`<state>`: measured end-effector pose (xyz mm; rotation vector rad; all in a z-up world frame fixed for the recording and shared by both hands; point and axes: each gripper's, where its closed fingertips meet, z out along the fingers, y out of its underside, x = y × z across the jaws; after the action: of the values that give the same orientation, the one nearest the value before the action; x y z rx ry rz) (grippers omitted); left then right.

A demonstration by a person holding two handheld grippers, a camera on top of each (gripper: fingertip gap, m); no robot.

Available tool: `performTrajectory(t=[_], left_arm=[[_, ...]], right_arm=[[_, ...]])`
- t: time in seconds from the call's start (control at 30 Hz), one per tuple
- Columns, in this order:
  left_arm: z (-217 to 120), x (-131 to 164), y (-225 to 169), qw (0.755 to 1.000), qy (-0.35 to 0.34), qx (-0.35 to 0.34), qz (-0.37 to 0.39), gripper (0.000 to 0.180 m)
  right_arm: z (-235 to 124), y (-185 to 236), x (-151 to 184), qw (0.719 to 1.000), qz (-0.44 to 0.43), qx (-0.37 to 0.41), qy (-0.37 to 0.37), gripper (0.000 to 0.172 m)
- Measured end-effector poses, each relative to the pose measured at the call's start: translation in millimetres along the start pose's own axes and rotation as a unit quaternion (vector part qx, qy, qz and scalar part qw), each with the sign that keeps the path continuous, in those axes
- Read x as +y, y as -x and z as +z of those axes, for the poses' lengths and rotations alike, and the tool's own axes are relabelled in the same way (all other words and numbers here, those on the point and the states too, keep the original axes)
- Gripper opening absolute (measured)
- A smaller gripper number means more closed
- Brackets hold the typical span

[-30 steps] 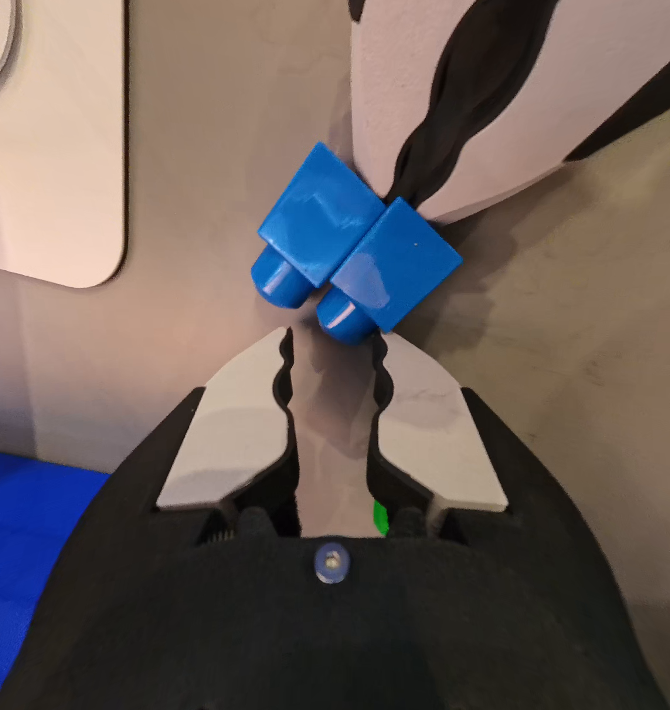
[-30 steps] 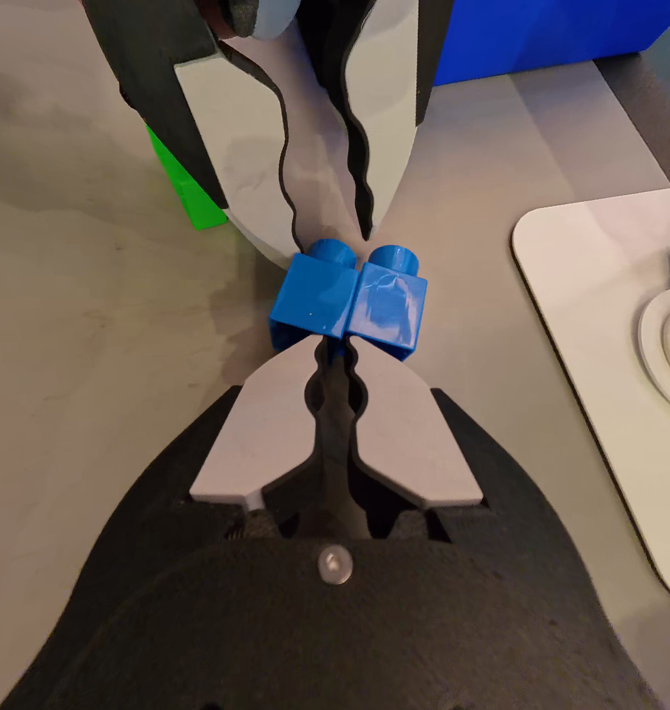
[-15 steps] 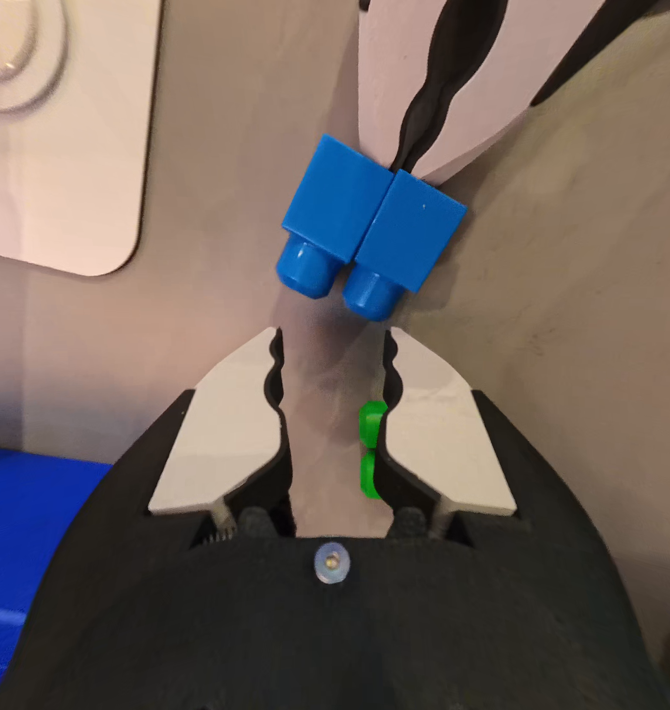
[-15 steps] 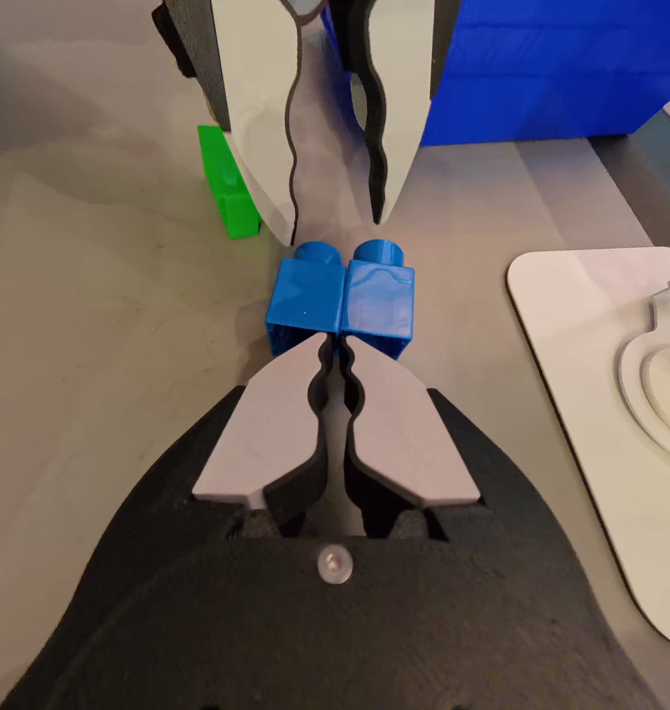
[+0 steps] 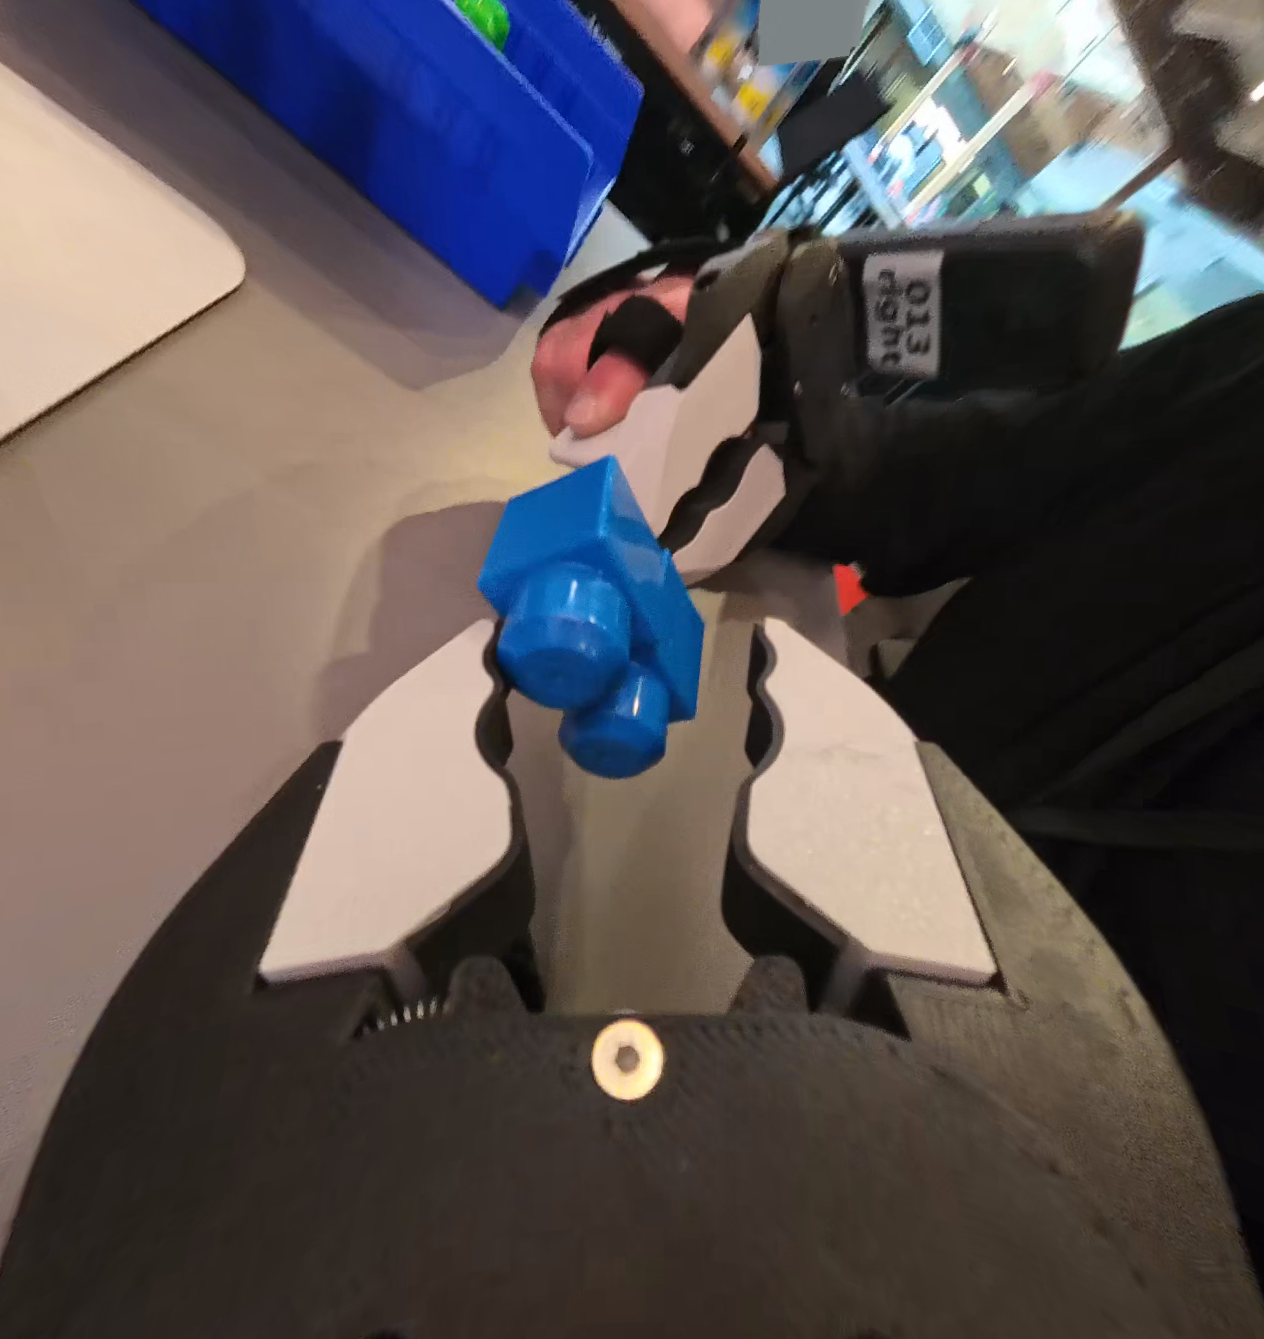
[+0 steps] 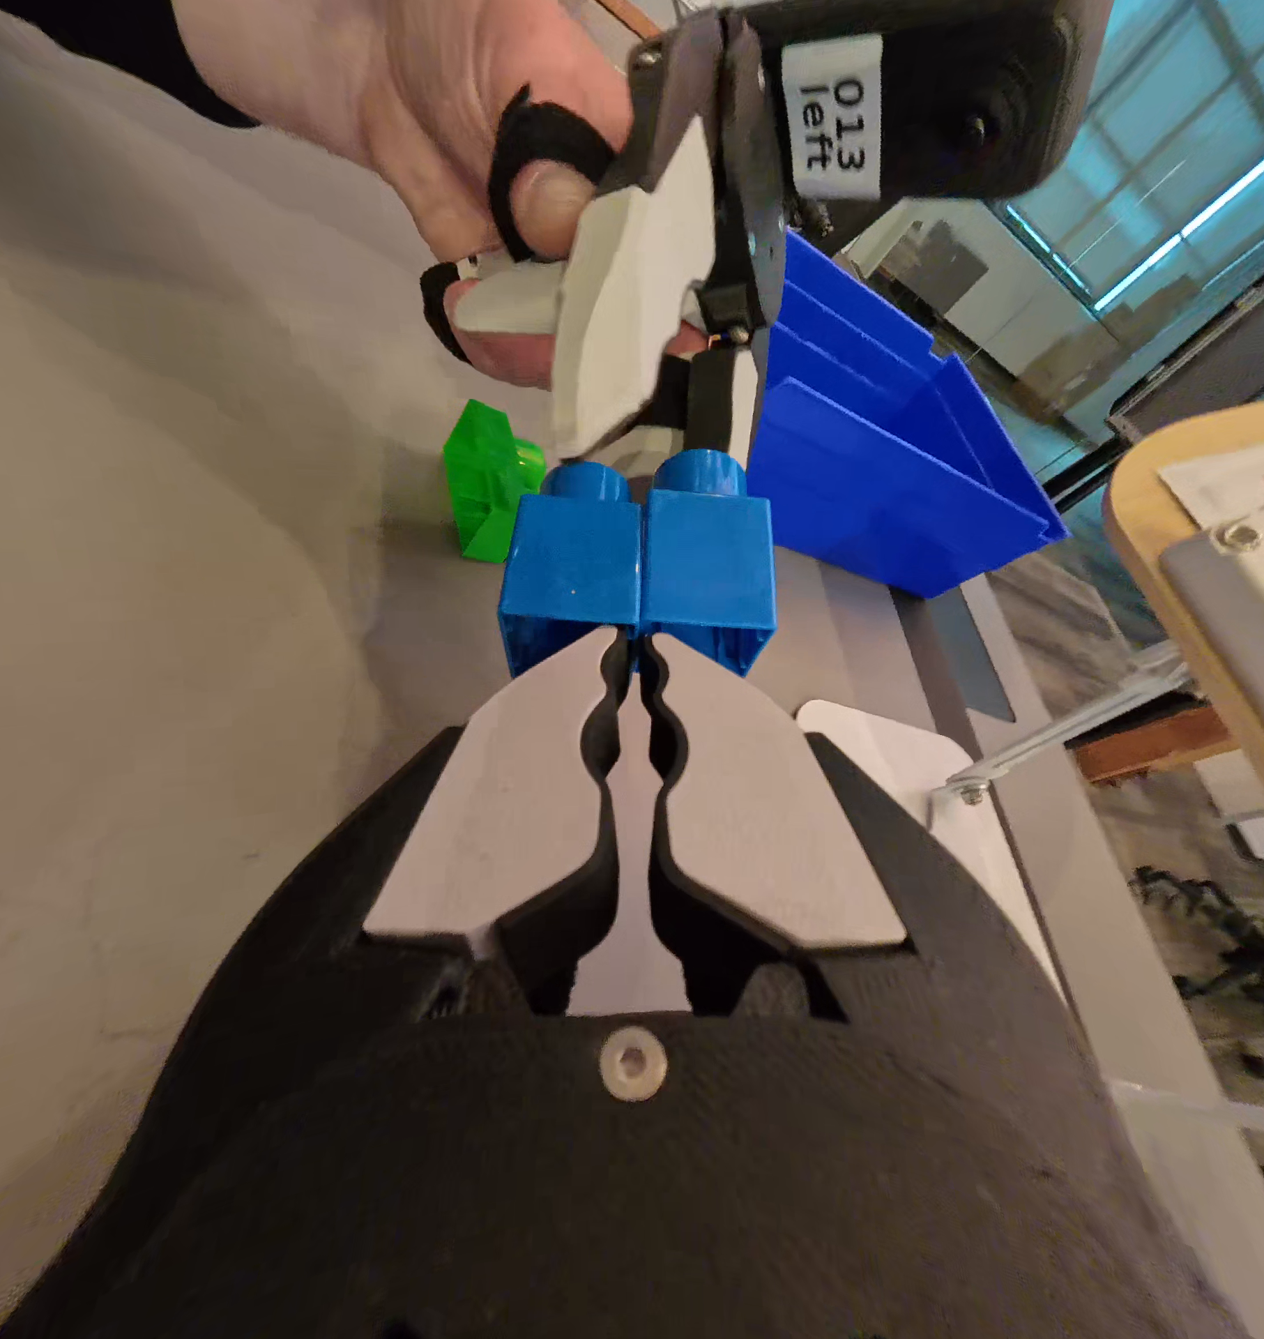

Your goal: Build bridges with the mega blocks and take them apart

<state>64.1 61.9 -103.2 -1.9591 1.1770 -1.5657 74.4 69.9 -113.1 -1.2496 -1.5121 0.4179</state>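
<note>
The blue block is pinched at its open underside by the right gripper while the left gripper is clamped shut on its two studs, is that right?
Not quite. The right gripper does pinch the blue block at its open underside, but the left gripper is not clamped on the studs: the left wrist view shows its fingers spread wide, the right finger well clear of them.

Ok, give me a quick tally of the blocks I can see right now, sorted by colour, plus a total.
Blue blocks: 1, a two-stud block clamped at its hollow base by the right gripper
Green blocks: 2, one on the table, one in the blue bin
Total: 3
</note>
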Motion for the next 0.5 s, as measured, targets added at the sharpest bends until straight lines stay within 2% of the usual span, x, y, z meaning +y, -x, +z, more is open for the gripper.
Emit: performTrajectory(t=[0.17, 0.4, 0.5], left_arm=[[-1.1, -7.9, -6.1, 0.996, -0.050, 0.056, -0.038, 0.057], [2.3, -12.9, -9.0, 0.992, -0.083, 0.078, -0.049, 0.039], [1.9, -15.0, -10.9, 0.990, -0.098, 0.088, -0.052, 0.038]], right_arm=[[-3.4, 2.3, -5.1, 0.999, -0.032, -0.001, -0.009, 0.003], [-7.5, 2.6, -13.7, 0.999, -0.042, 0.002, -0.026, 0.003], [-8.3, 2.0, -15.2, 0.999, -0.044, 0.005, -0.030, 0.003]])
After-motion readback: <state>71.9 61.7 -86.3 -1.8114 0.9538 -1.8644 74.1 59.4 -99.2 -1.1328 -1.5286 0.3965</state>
